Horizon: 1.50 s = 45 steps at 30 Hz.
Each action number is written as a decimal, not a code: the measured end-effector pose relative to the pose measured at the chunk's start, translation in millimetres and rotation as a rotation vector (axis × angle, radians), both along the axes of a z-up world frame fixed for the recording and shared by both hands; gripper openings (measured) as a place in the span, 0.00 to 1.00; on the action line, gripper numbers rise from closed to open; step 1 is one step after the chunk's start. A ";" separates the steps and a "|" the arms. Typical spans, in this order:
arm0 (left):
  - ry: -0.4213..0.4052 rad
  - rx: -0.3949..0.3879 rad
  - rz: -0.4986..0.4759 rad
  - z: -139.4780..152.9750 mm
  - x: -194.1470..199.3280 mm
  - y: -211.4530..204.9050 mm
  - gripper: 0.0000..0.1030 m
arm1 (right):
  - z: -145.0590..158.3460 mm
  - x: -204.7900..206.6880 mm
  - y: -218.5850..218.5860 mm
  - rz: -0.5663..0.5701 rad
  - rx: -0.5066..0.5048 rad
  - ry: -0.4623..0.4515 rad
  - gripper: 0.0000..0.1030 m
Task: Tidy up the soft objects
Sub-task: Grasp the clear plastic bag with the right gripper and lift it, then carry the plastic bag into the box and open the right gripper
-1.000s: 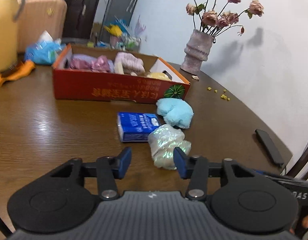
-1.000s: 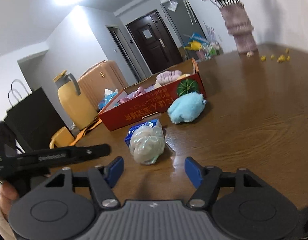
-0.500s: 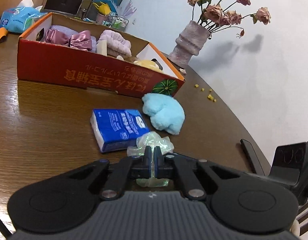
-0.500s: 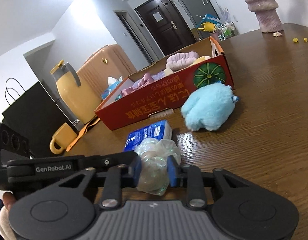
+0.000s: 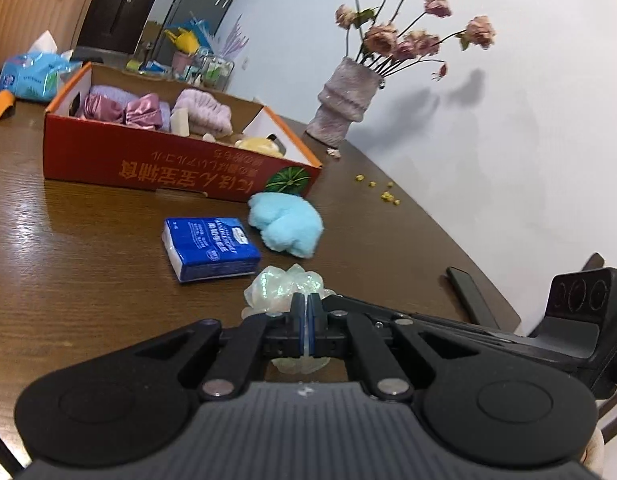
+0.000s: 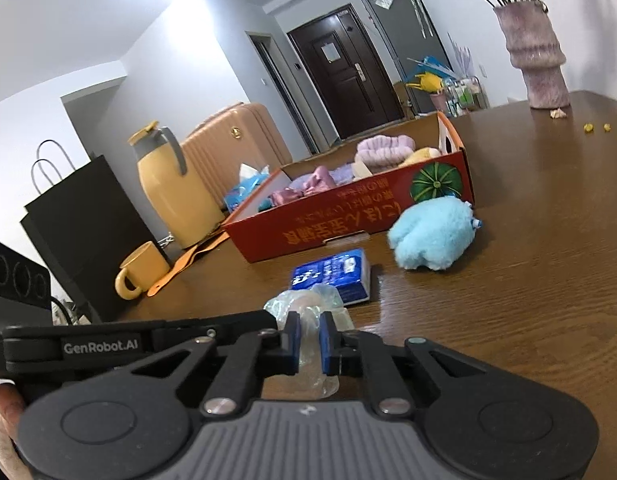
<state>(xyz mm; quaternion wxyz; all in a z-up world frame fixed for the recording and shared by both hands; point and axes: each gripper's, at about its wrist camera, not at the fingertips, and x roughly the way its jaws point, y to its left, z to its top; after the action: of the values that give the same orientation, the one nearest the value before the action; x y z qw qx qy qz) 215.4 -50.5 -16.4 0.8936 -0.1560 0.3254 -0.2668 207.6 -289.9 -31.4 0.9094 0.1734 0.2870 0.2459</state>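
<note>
Beyond the pinched iridescent scrunchie (image 5: 286, 286) lie tissue pack (image 5: 210, 247) and blue plush (image 5: 286, 229).

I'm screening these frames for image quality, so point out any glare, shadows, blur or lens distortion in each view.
Left wrist view: window glare streaks the table at left; the vase flowers cast soft shadows on the wall; the fisheye bends the table edge. Right wrist view: a ceiling light blows out top left, the vase is motion-blurred, and the door frames bow.
</note>
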 end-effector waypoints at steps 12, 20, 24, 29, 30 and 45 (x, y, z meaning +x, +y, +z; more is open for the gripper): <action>-0.068 -0.041 -0.005 29.3 -32.9 10.6 0.02 | 34.0 -36.2 2.9 0.007 -0.001 -0.095 0.07; -0.209 0.036 0.037 75.3 29.3 14.5 0.02 | 82.2 24.2 19.6 0.039 -0.082 -0.218 0.05; -0.222 0.086 0.067 89.8 95.4 14.9 0.02 | 99.6 94.6 32.3 0.041 -0.114 -0.225 0.05; -0.166 0.108 0.088 81.3 177.7 23.7 0.02 | 92.7 186.9 49.3 0.050 -0.127 -0.166 0.05; -0.139 0.114 0.095 73.0 193.2 25.2 0.02 | 85.4 205.2 52.2 0.057 -0.126 -0.139 0.05; 0.106 0.240 0.103 -9.7 237.8 39.7 0.05 | -0.7 265.3 73.9 0.129 -0.144 0.148 0.16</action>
<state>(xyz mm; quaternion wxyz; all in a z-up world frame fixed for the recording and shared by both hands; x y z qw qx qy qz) 453.1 -10.8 -26.1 0.9000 -0.0785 0.3932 -0.1712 473.0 -216.1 -32.2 0.8782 0.1064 0.3808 0.2692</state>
